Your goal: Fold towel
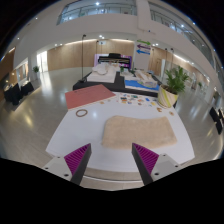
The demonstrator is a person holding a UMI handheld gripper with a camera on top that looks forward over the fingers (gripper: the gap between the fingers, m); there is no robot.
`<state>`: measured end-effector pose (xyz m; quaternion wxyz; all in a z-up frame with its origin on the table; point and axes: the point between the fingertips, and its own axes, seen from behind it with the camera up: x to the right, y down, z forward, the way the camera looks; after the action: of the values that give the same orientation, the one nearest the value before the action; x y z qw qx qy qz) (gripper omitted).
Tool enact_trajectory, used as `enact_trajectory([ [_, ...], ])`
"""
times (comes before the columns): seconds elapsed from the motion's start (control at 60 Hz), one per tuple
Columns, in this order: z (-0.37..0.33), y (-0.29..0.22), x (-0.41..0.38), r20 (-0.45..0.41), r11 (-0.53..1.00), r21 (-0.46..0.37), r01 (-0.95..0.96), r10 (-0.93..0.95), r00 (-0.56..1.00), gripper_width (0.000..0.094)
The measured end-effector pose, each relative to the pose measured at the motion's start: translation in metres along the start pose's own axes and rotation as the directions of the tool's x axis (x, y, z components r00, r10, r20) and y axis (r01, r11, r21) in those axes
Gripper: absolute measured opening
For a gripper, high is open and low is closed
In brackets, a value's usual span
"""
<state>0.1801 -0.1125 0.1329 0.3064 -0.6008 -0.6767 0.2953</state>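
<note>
The towel [139, 130] lies flat, unfolded, mid-frame on the desk [70, 135]; the tool [112, 160] hovers spread, gripping nothing—folding not begun.

We see a beige, plain towel [137, 131] lying on a white desk [70, 140]. The pads [77, 156] of the hand-held gripper [111, 160] are magenta with fine purple striping, set on black fingers that stand apart. We note a dark ring [81, 113] on the desk and a row of small multicoloured pieces [137, 100] near its far edge. A reddish-pink mat [88, 95] covers a dark table beyond. The plant [176, 78] is green in a pale yellow pot.
</note>
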Motion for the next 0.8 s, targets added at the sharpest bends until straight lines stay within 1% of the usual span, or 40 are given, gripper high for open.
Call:
enact_trajectory([
  [0.167,0.077,-0.017,-0.016,-0.018,0.999,0.039,0.023,-0.022,1.0,0.0851],
  [0.267,0.126,-0.025,-0.018,-0.038,0.998,0.048,0.027,-0.025,0.999,0.0842],
  [0.367,0.166,-0.035,-0.021,-0.042,0.997,0.07,0.032,-0.03,0.999,0.0802],
  [0.483,0.201,-0.033,-0.012,-0.077,0.999,0.042,0.033,-0.03,0.997,0.076],
  [0.583,0.221,-0.02,-0.009,-0.091,1.0,-0.004,0.014,-0.014,0.996,0.0717],
  [0.683,0.232,-0.003,-0.005,-0.108,0.998,-0.053,0.019,-0.025,0.994,0.0596],
  [0.7,0.234,-0.002,-0.009,-0.107,0.999,-0.046,0.021,-0.026,0.994,0.0585],
  [0.733,0.234,-0.004,-0.01,-0.106,0.999,-0.033,0.025,-0.028,0.994,0.0499],
  [0.75,0.234,-0.003,-0.008,-0.114,0.999,-0.037,0.031,-0.035,0.993,0.0476],
  [0.8,0.236,-0.004,0.0,-0.155,0.997,-0.042,0.066,-0.072,0.985,0.0278],
])
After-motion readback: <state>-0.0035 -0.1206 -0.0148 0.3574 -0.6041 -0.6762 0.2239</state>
